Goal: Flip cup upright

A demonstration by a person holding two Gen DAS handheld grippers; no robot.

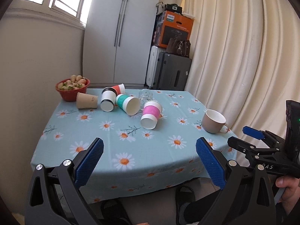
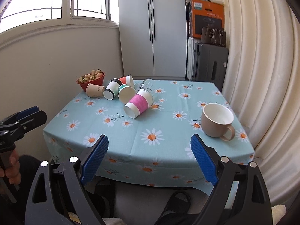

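Item: table point(image 2: 168, 142) under a pale blue daisy-print tablecloth point(image 1: 116, 131), seen from its near edge.

Tools: left gripper point(image 1: 149, 161) and right gripper point(image 2: 149, 152), both held short of the table edge, jaws spread wide, nothing between the blue pads point(image 1: 90, 161). Neither touched any cup.

Cups lying on their sides, clustered at the far left of the cloth:
- pink-sleeved paper cup point(image 1: 150, 115), nearest, its closed base toward the cameras, apart from the rest on its near side;
- teal-sleeved paper cup point(image 1: 127, 103), mouth facing the near edge;
- black-and-white paper cup point(image 1: 107, 100);
- kraft-brown paper cup point(image 1: 86, 100), just beside the red bowl of fruit point(image 1: 72, 87);
- red paper cup point(image 1: 119, 89) and a clear glass point(image 1: 145, 94), farthest back.

Already upright: beige ceramic mug point(image 2: 217, 121), near the right edge, handle toward the curtain (needs no work).

Handling note, as judgement: the pink-sleeved cup looked the readiest target, being closest and free of neighbours. A good grasp would close lightly across the sleeve near mid-body, since thin paper walls crush easily, then rotate the mouth upward and set the base flat on open cloth, well away from the cluster so that the other cups would not roll.
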